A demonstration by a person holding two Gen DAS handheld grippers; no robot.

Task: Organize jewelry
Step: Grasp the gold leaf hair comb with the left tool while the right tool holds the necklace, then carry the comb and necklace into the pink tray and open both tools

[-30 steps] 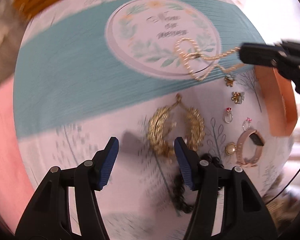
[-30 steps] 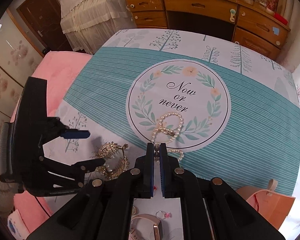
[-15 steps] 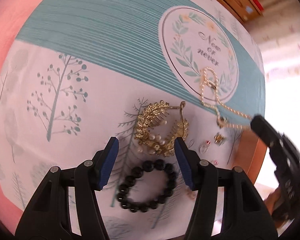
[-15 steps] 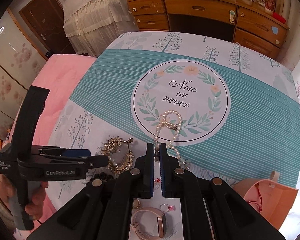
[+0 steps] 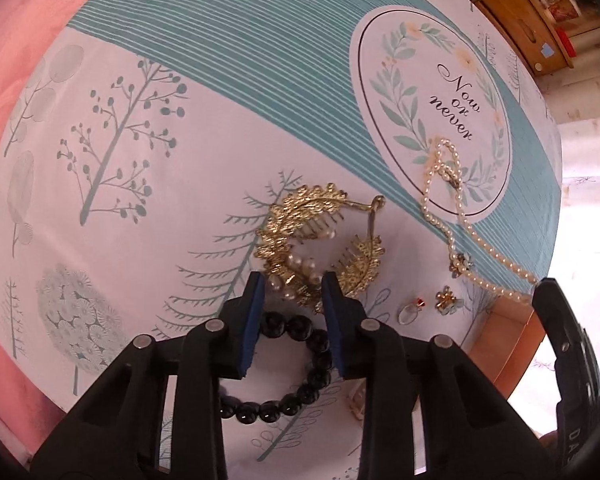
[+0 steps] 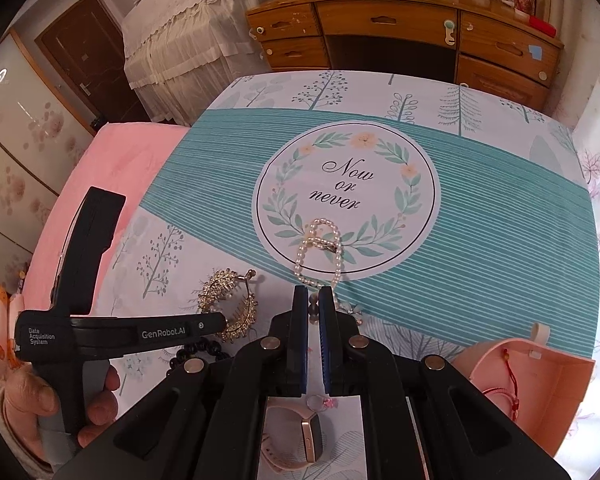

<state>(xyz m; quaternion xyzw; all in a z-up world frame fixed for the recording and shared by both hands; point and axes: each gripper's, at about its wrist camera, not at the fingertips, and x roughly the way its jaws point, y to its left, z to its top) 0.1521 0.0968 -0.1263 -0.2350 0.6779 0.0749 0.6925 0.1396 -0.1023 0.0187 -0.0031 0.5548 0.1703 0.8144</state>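
Left tongs (image 5: 292, 292), jaws closing w/ nothing pinched yet, sit right over the gold leaf-shaped pearl hair comb (image 5: 320, 240) near the bed's near edge; right tongs (image 6: 313, 308) clamped on white pearl necklace (image 6: 320, 248).

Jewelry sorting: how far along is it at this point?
Early stage. Done: only a red cord lies in the pink box. In hand: the right gripper is shut on the pearl necklace; the left gripper is closing around the gold hair comb. Left: black bead bracelet, ring, watch on the cloth.
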